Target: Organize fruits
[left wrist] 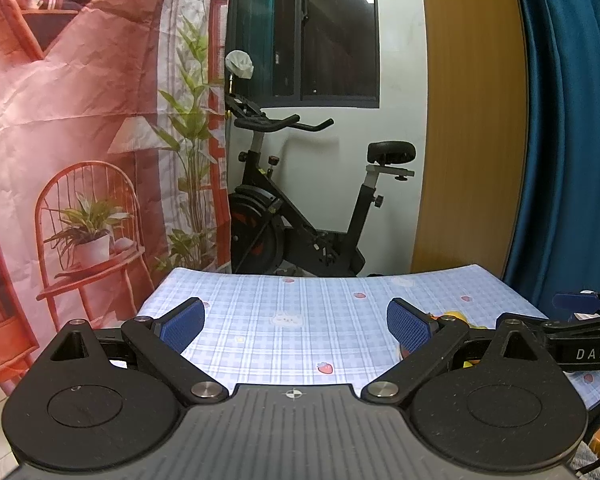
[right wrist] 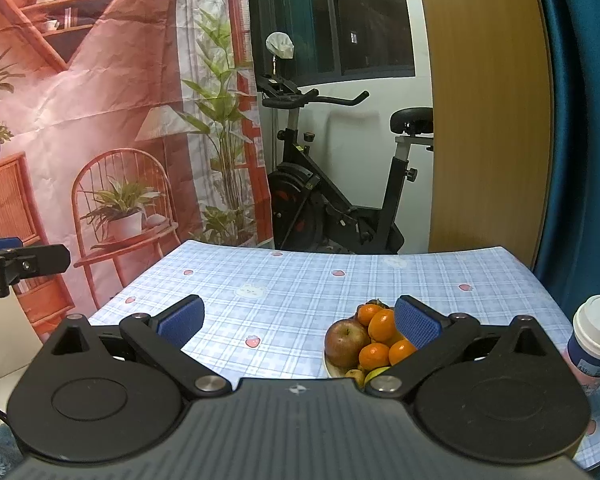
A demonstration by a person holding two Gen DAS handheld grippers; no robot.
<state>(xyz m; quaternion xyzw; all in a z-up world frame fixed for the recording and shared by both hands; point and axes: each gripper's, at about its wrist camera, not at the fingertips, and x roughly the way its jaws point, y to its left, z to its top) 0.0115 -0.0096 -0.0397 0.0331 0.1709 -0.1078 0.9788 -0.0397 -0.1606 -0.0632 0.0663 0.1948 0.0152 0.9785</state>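
Observation:
A plate of fruit [right wrist: 332, 366] sits on the blue checked tablecloth [right wrist: 300, 292], close in front of my right gripper [right wrist: 298, 326]. It holds a red apple [right wrist: 346, 342], several oranges [right wrist: 382, 324] and something yellow-green at the near rim. The right gripper is open, and its right finger covers part of the pile. My left gripper [left wrist: 296, 326] is open over bare cloth with nothing between its fingers. In the left wrist view only a yellow-orange bit of the fruit [left wrist: 454, 316] shows behind the right finger, and the right gripper's body [left wrist: 580, 336] sits at the far right.
A white-lidded cup with a pink and blue sleeve [right wrist: 594, 340] stands at the table's right edge. Behind the table are an exercise bike [right wrist: 340, 200], a printed backdrop [right wrist: 100, 120], a wooden panel [right wrist: 488, 100] and a blue curtain [right wrist: 580, 120].

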